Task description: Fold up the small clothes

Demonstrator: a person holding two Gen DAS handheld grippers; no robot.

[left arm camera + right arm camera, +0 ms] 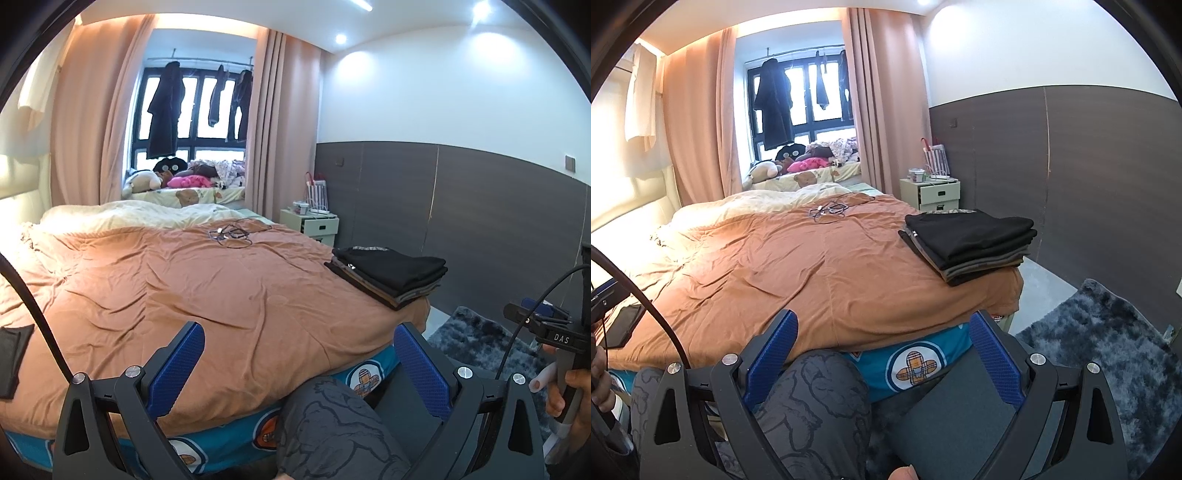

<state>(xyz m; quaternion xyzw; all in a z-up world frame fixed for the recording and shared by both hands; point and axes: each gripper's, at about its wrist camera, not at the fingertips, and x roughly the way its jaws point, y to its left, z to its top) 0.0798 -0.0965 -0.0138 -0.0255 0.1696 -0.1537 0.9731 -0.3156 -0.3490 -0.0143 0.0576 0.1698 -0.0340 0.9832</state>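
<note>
On your right in the left wrist view, the other tool says "DAS". Your left gripper (299, 363) has its blue fingers spread wide, holding nothing, low at the near edge of the bed (184, 280). Your knee (332, 424) sits between them. The stack of folded clothes (388, 277) rests far right on the orange blanket, its long side running left to right.

From the right wrist view, your right gripper (882, 354) is spread too, and empty. Cables (831, 210) lie far back. A fuzzy rug (1108, 350) is on the right.
</note>
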